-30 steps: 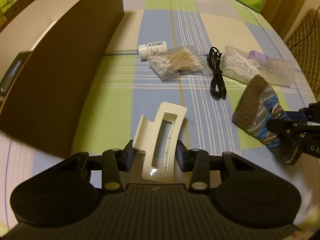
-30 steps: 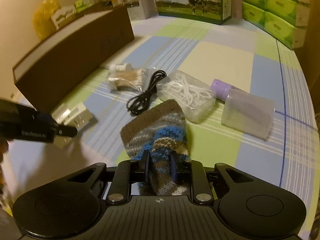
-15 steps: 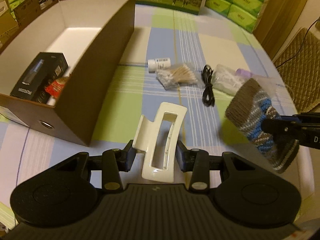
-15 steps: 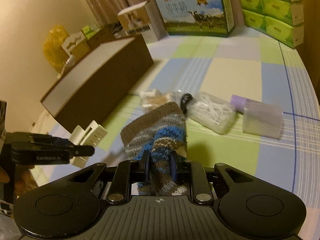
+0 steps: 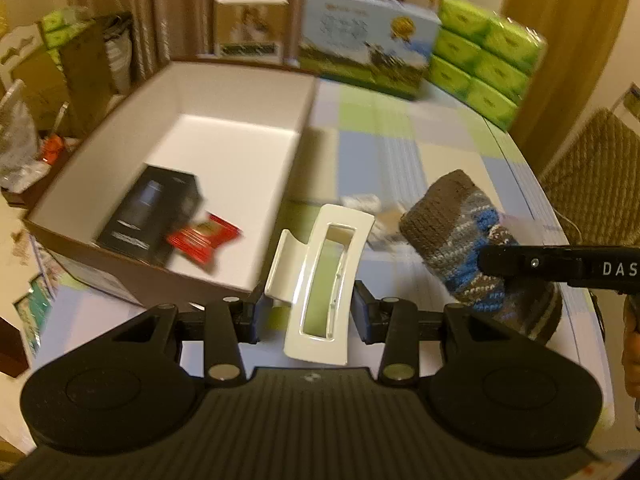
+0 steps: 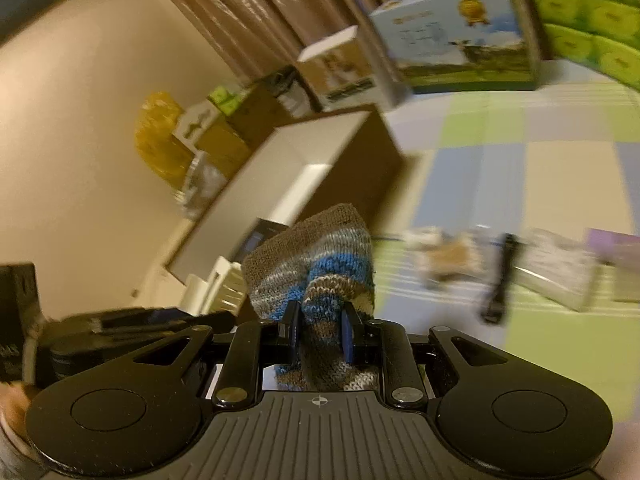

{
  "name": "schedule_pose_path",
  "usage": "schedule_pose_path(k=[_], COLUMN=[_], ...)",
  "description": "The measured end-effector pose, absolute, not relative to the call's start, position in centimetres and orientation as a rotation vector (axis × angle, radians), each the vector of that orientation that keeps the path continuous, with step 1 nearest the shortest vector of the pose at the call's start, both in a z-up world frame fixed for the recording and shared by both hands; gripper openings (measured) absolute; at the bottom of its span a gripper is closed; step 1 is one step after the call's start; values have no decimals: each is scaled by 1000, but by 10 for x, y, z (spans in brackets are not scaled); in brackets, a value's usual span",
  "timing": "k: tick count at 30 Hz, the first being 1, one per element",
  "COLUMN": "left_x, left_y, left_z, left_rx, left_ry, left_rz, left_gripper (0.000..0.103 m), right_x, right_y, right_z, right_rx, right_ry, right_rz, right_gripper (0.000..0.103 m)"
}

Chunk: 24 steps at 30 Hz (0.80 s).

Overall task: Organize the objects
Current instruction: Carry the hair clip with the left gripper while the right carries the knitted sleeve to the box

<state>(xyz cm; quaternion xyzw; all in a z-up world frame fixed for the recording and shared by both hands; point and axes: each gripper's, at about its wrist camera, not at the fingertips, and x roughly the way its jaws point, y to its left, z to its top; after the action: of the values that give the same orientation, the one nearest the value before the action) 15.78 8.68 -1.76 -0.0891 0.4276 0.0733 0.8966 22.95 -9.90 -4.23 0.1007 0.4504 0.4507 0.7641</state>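
My left gripper (image 5: 308,314) is shut on a white plastic hair clip (image 5: 320,280) and holds it in the air beside the near right corner of the open brown box (image 5: 280,200). The box holds a black carton (image 5: 150,210) and a red packet (image 5: 202,238). My right gripper (image 6: 321,330) is shut on a brown, grey and blue knitted sock (image 6: 316,256), also lifted. The sock (image 5: 460,232) and the right gripper's arm show at the right of the left wrist view. The box (image 6: 292,176) lies ahead and left in the right wrist view.
On the checked tablecloth (image 6: 540,168) lie a bag of cotton swabs (image 6: 444,256), a black cable (image 6: 502,276), a clear floss-pick case (image 6: 556,276) and a purple-capped bottle (image 6: 612,240), all blurred. A milk carton box (image 5: 364,48) and green tissue packs (image 5: 488,56) stand at the back.
Both grippers have risen and swung left toward the box with their loads. The box's inside has come into full view and the loose table items have slid to the right.
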Motion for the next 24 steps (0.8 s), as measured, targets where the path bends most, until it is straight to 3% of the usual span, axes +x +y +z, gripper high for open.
schedule_pose_path(k=[13, 24], left_x=[175, 220], left_y=[191, 254], left_z=[4, -13], left_rx=[-149, -126], left_ry=[828, 854], left_rz=[225, 237], left_gripper=[37, 37], right_x=[244, 276], right_y=[31, 102], right_z=[-29, -49], right_rx=[313, 285], right_ry=[949, 956], right_rz=[950, 798], right_gripper=[18, 18])
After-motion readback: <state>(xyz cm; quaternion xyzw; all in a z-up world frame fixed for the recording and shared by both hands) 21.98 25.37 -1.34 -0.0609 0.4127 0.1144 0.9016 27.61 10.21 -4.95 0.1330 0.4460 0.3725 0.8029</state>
